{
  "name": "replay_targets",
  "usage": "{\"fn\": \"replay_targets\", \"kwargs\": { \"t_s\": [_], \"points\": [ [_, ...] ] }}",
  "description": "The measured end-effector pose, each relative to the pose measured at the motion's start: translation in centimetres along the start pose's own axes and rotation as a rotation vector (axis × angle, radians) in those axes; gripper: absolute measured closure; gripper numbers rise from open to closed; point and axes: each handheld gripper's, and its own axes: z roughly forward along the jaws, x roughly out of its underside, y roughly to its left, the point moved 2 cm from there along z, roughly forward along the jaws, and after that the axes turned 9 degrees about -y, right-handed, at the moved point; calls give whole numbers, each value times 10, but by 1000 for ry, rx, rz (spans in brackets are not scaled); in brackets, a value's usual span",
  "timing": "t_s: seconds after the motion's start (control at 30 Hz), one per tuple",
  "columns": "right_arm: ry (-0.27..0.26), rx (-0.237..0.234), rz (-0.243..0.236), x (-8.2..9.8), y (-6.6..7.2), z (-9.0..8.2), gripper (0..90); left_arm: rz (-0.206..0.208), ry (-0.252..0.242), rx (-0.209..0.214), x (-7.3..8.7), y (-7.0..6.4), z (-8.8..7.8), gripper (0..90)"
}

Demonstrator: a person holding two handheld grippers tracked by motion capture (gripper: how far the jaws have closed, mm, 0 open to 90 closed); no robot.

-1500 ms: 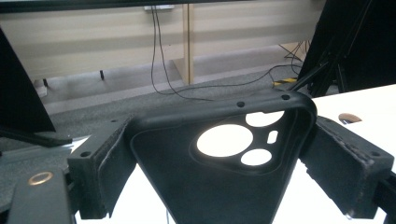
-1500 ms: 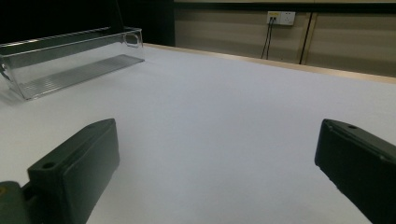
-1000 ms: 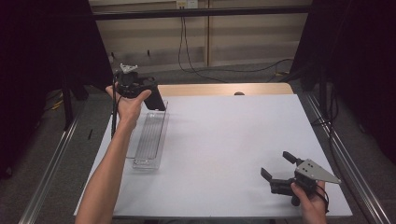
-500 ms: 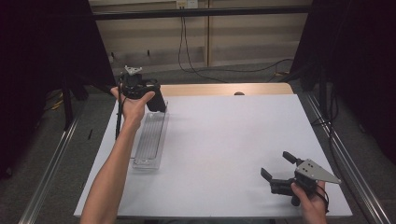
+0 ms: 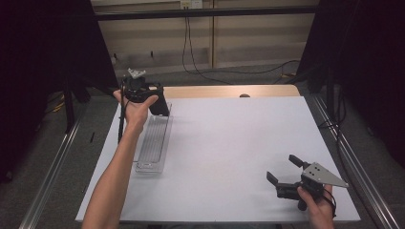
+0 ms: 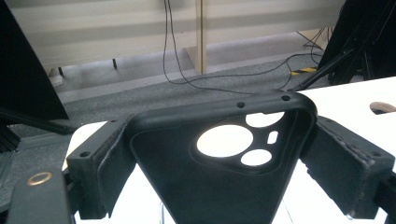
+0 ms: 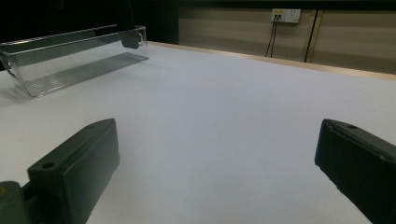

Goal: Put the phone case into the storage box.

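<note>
Right gripper (image 5: 282, 174): near table (image 5: 239, 143) edge, jaws spread wide, nothing between them, idle.
Tray (image 5: 154, 143): clear, long, at the table's left; looks empty.
Left gripper (image 5: 152, 101): clamped on a black phone case (image 6: 219, 158), raised over the tray's far end.
Progress: case picked up; likely placing into the tray remains.

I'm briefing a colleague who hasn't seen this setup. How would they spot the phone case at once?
Start at the white table and go to its far left corner, where a clear plastic tray lies lengthwise. Just above the tray's far end, the left gripper clamps the phone case between its jaws. It is matte black with round camera cut-outs, unlike the see-through tray.
</note>
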Motion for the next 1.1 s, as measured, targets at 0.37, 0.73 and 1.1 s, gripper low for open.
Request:
{"fn": "replay_targets", "kwargs": {
  "t_s": [0.37,0.73,1.1],
  "points": [
    [5,-2,-1,1,1,1,0,1,-27,1,18,3,-2,130],
    [3,-1,7,1,1,1,0,34,-69,21,19,1,-1,130],
    [4,-2,6,1,0,1,0,42,-35,27,22,-2,-1,128]
  ]
}}
